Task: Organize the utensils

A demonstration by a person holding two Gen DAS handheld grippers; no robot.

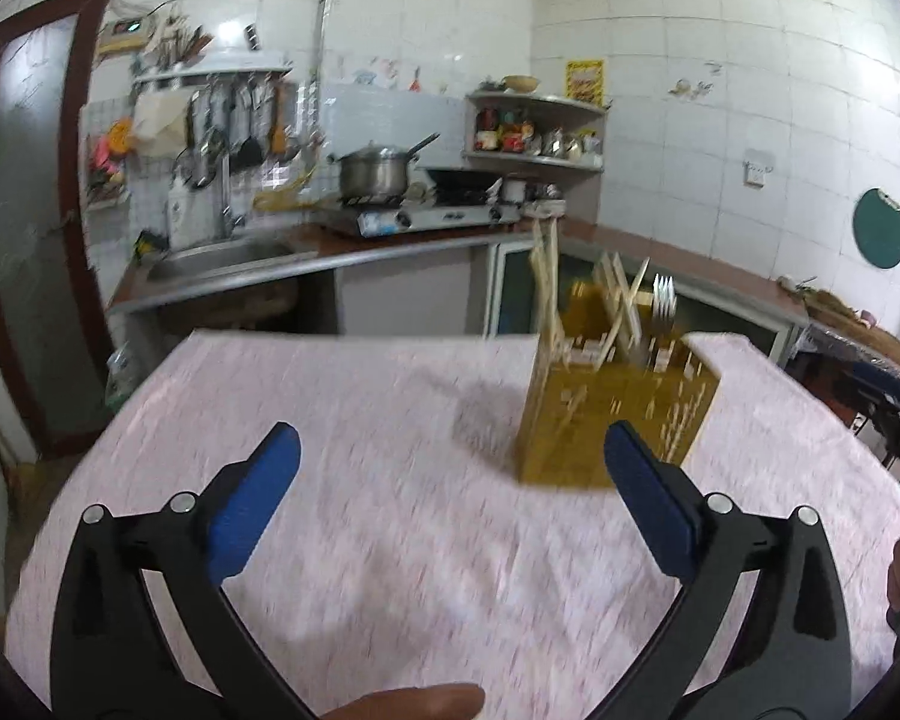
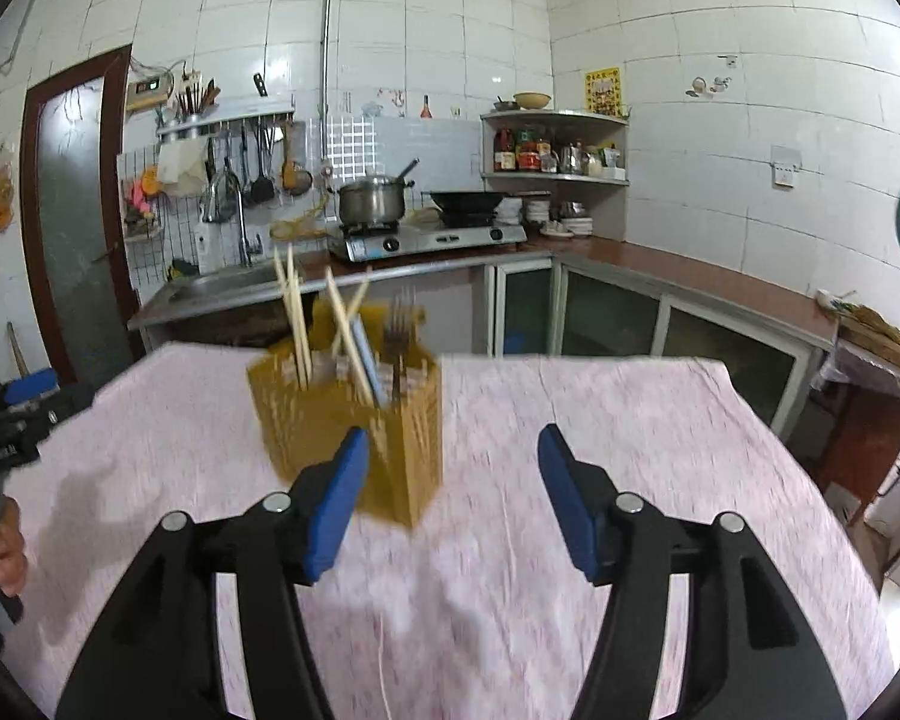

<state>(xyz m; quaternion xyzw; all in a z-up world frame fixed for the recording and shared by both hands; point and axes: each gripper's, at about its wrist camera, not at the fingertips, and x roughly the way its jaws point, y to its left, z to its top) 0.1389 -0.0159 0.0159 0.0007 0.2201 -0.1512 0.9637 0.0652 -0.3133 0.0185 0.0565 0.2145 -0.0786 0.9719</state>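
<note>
Left wrist: left tool [image 1: 450, 456] spread, empty | right wrist: wok [image 2: 467, 199] clear

Pretty roomy here. The counter [image 1: 342, 408] with the pink cloth is bare across most of its top, so there's open passage on the near side and over to the left. The only thing standing in the way is the yellow utensil holder [image 1: 618, 414], upright toward the far middle, with chopsticks [image 1: 546, 288] and a fork [image 1: 664, 303] poking well above its rim, so coming in low over the top is blocked. The left gripper [image 1: 450, 474] has nothing between its wide jaws. The right gripper [image 2: 453, 480] has clear cloth ahead too; the holder sits off its left finger.
</note>
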